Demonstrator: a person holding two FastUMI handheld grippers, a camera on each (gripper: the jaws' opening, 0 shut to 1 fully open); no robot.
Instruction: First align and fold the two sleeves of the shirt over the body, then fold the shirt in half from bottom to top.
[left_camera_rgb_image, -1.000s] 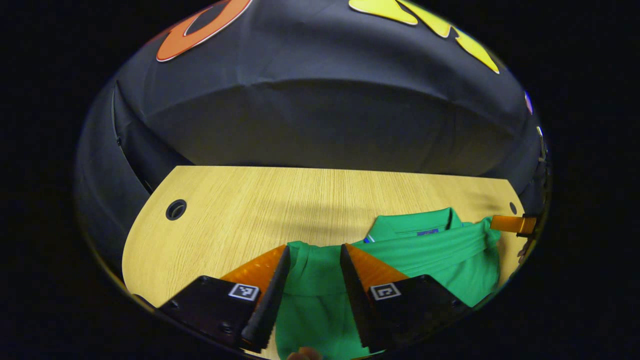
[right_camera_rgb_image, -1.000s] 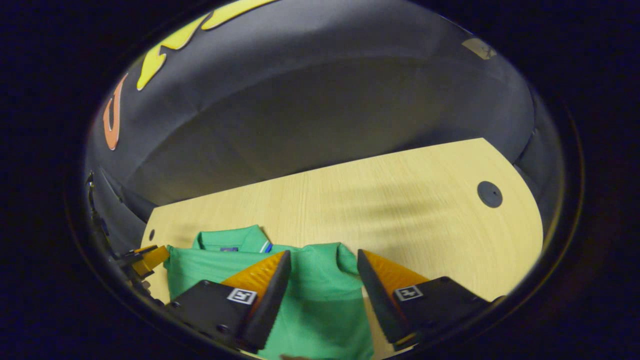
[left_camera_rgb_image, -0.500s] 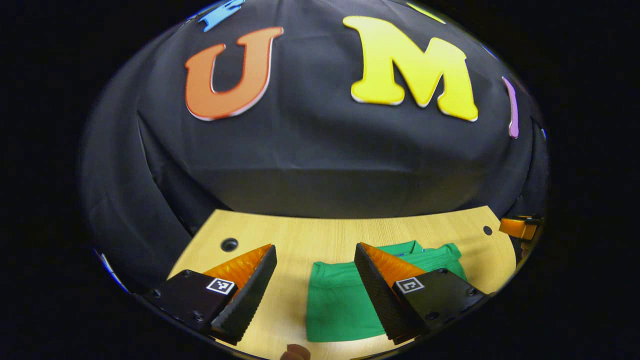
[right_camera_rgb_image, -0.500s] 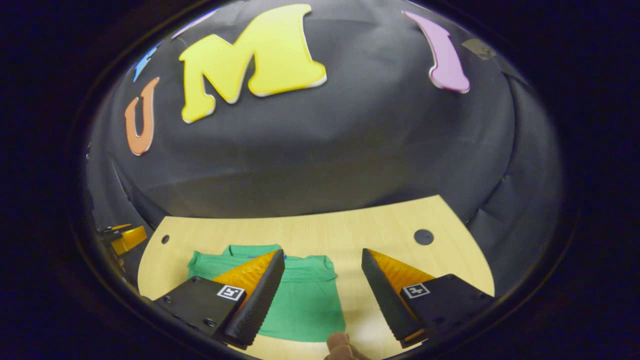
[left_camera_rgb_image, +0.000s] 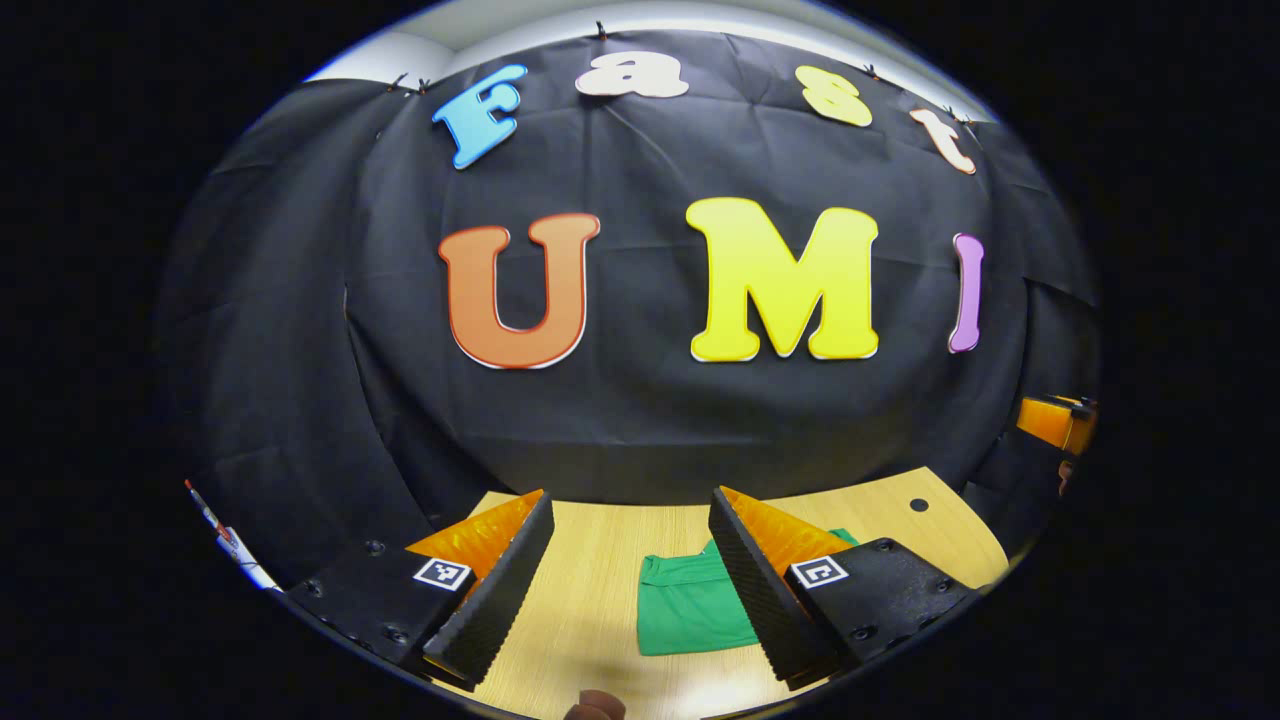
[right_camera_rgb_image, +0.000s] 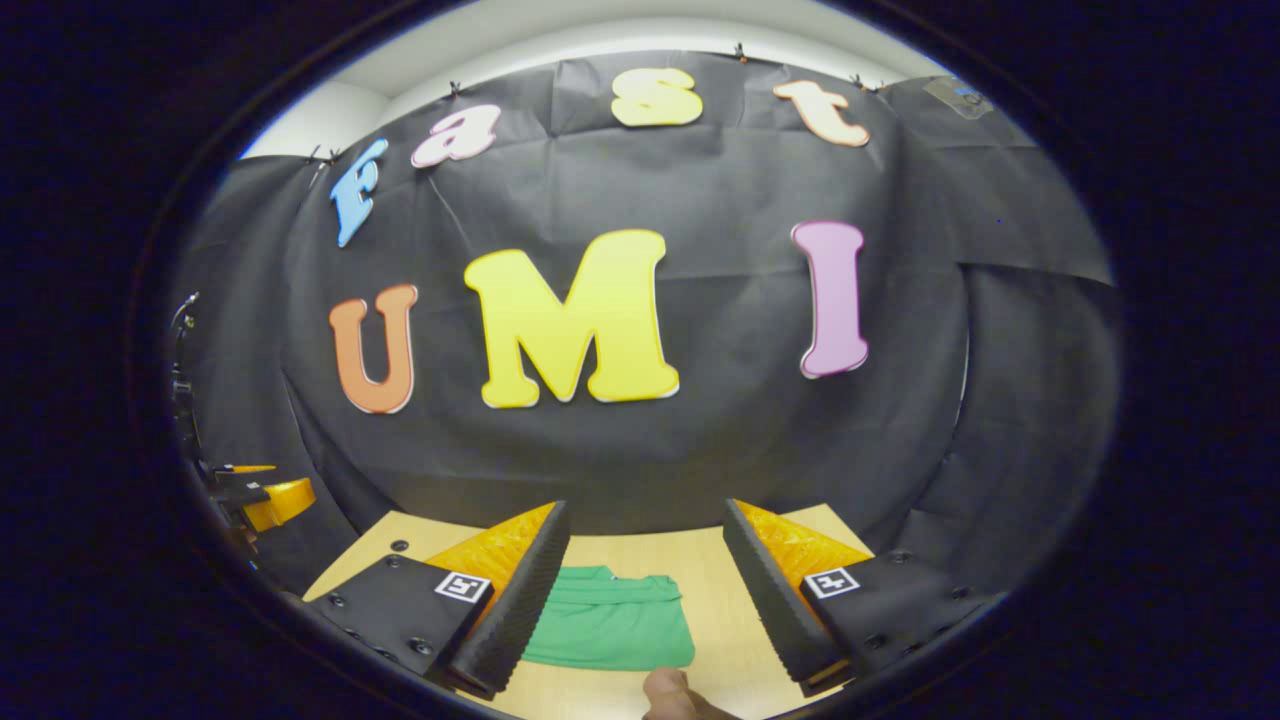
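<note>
The green shirt (left_camera_rgb_image: 690, 610) lies flat on the wooden table (left_camera_rgb_image: 590, 600) as a compact, roughly square packet, with no sleeve sticking out at either side. In the right gripper view its far edge shows a doubled layer of cloth (right_camera_rgb_image: 610, 625), which suggests that both the sleeve folds and the bottom-to-top fold are done (a judgement from the outline alone, since the underside is hidden).

The left gripper (left_camera_rgb_image: 628, 580) is held above the table with its fingers spread wide and nothing between them; the shirt sits below and beyond it, partly hidden behind one finger. The right gripper (right_camera_rgb_image: 640, 600) is likewise released and empty, raised over the near edge of the table with the shirt showing in the gap between its fingers. Neither gripper touches the cloth. A fingertip of the person (right_camera_rgb_image: 668, 692) shows at the bottom edge of the right gripper view.

From here little is left to do, so the main risk is disturbing what is finished. A gripper brought down again carelessly could catch the top layer and drag it off, opening the fold or skewing the edges. The cloth looks light and soft, so the folded-in sleeves could also creep out if the packet is nudged sideways. The near corner in the right gripper view looks slightly rounded, and a push there could spread the layers.
</note>
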